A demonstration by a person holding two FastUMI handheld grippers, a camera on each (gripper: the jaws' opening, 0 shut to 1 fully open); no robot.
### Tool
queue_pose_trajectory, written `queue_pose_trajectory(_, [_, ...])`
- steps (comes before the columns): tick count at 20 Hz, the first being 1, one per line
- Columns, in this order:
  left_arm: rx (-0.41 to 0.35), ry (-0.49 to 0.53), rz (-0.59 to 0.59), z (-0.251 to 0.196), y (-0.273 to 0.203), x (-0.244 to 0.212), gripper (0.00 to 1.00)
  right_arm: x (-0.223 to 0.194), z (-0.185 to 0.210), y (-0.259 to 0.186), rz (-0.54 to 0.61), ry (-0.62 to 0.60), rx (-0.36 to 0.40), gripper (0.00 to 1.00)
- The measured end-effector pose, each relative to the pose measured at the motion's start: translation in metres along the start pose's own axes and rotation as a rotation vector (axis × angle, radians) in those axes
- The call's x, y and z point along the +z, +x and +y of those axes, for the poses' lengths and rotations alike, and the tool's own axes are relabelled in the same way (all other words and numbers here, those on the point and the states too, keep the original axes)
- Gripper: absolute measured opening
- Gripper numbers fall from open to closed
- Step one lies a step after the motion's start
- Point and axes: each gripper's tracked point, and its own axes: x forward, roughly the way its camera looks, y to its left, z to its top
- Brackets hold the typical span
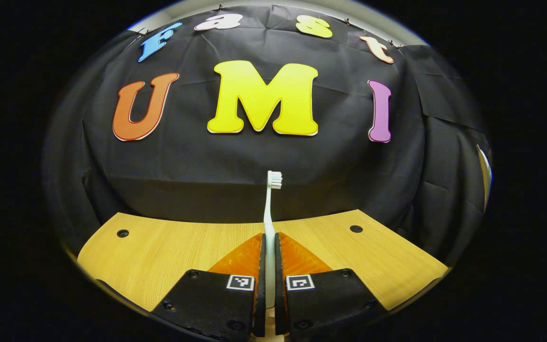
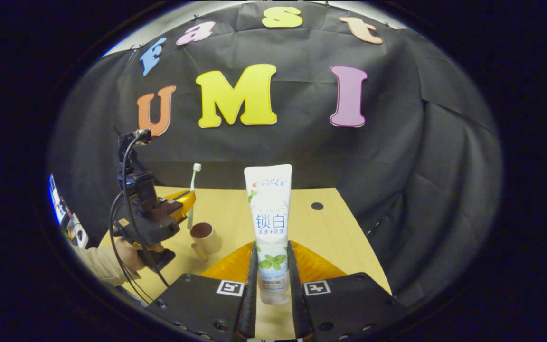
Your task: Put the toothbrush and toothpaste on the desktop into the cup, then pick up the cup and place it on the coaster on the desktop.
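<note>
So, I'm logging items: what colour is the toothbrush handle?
White, with white bristles; the toothbrush shows best in the left gripper view.

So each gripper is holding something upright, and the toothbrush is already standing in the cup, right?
Not quite. The toothbrush is held upright in the left gripper, above and beside the cup, not in it; the right gripper view shows this. The right gripper does hold the toothpaste upright.

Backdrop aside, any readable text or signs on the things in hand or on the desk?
Toothpaste: a printed label, fine lines too small to read; none quoted.
Toothbrush, cup: no text visible.
Left gripper, right gripper: square coded tags, no words.
</note>
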Motion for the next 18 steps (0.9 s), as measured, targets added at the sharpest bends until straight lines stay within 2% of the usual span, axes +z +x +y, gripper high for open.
queue_pose_trajectory(3, [0.006, -0.018, 0.017, 0.004, 0.008, -0.011, 0.11, -0.006, -0.002, 0.0, 0.04, -0.004, -0.008, 0.31])
queue_pose_trajectory(6, [-0.011, -0.028, 0.051, 0.001, 0.007, -0.022, 0.16, -0.005, -0.001, 0.004, 0.045, -0.007, 0.001, 0.31])
queue_pose_trajectory(7, [-0.023, -0.035, 0.072, -0.002, 0.006, -0.028, 0.24, -0.006, 0.001, 0.006, 0.056, -0.006, 0.007, 0.31])
queue_pose_trajectory(8, [-0.017, -0.037, 0.086, 0.0, 0.004, -0.031, 0.25, -0.006, 0.004, 0.009, 0.064, -0.004, 0.016, 0.3])
queue_pose_trajectory(9, [-0.001, -0.038, 0.095, 0.004, -0.002, -0.032, 0.47, -0.005, 0.008, 0.015, 0.071, -0.008, 0.026, 0.31])
queue_pose_trajectory(10, [-0.001, -0.045, 0.1, 0.004, -0.008, -0.031, 0.48, -0.002, 0.012, 0.02, 0.073, -0.015, 0.034, 0.3])
queue_pose_trajectory(12, [-0.014, -0.067, 0.1, 0.005, -0.024, -0.029, 0.66, 0.004, 0.023, 0.03, 0.066, -0.015, 0.067, 0.31])
queue_pose_trajectory(14, [0.007, -0.084, 0.109, 0.013, -0.044, -0.028, 1.0, 0.01, 0.043, 0.04, 0.057, -0.013, 0.108, 0.31])
queue_pose_trajectory(18, [0.09, -0.084, 0.112, 0.044, -0.09, -0.025, 1.0, 0.03, 0.093, 0.069, 0.039, -0.03, 0.2, 0.31])
